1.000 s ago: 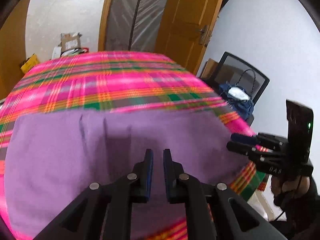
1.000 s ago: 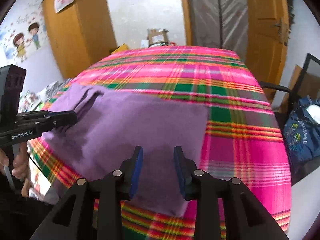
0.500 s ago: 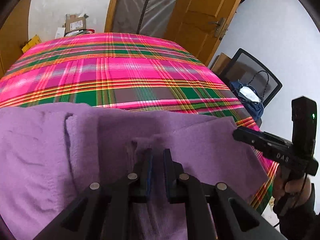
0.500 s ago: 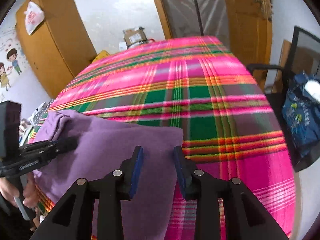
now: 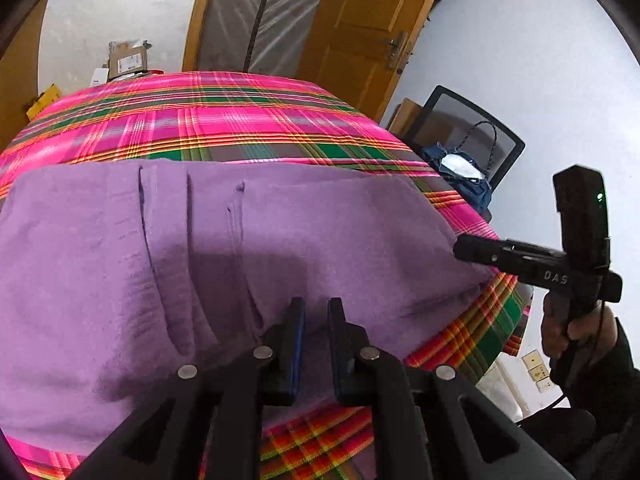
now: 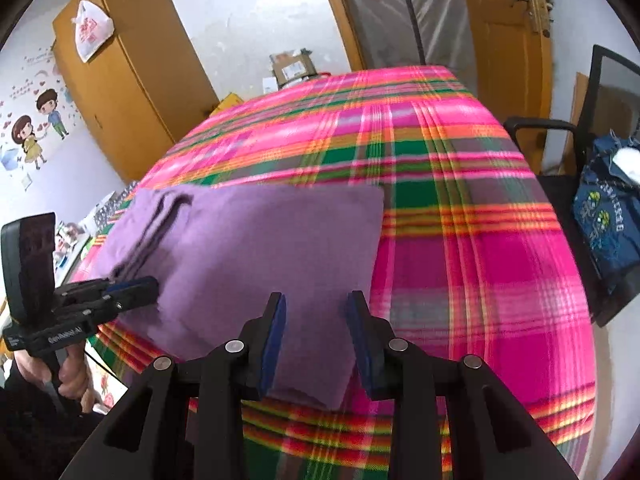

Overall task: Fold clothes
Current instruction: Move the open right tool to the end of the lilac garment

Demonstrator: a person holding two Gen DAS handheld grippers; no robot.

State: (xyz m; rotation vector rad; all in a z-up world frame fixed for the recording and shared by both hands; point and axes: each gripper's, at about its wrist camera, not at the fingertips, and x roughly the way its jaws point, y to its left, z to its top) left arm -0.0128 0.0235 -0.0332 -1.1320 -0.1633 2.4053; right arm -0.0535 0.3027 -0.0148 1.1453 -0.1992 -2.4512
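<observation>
A purple garment (image 5: 248,248) lies folded flat on the near part of the pink plaid table (image 5: 240,120), with pleats running along its left half. My left gripper (image 5: 314,312) sits low at the garment's near edge. Its jaws are opening by a narrow gap; purple cloth shows in the gap, and the pads do not press it. In the right wrist view the left gripper (image 6: 150,284) touches the garment (image 6: 260,248) at its left edge. My right gripper (image 6: 316,316) hangs open over the garment's near right corner, holding nothing. From the left wrist view the right gripper (image 5: 460,248) reaches the cloth's right edge.
A black chair (image 5: 472,140) with a blue bag (image 6: 608,220) stands right of the table. A wooden cupboard (image 6: 128,80) is at the left, a door (image 5: 360,40) and a cardboard box (image 5: 128,60) beyond the far end. A person's hand (image 6: 72,376) holds the left gripper's handle.
Half a second ago my left gripper held up a bunch of purple cloth; now it is lower and the cloth lies flat. The right gripper's jaws have kept their width.
</observation>
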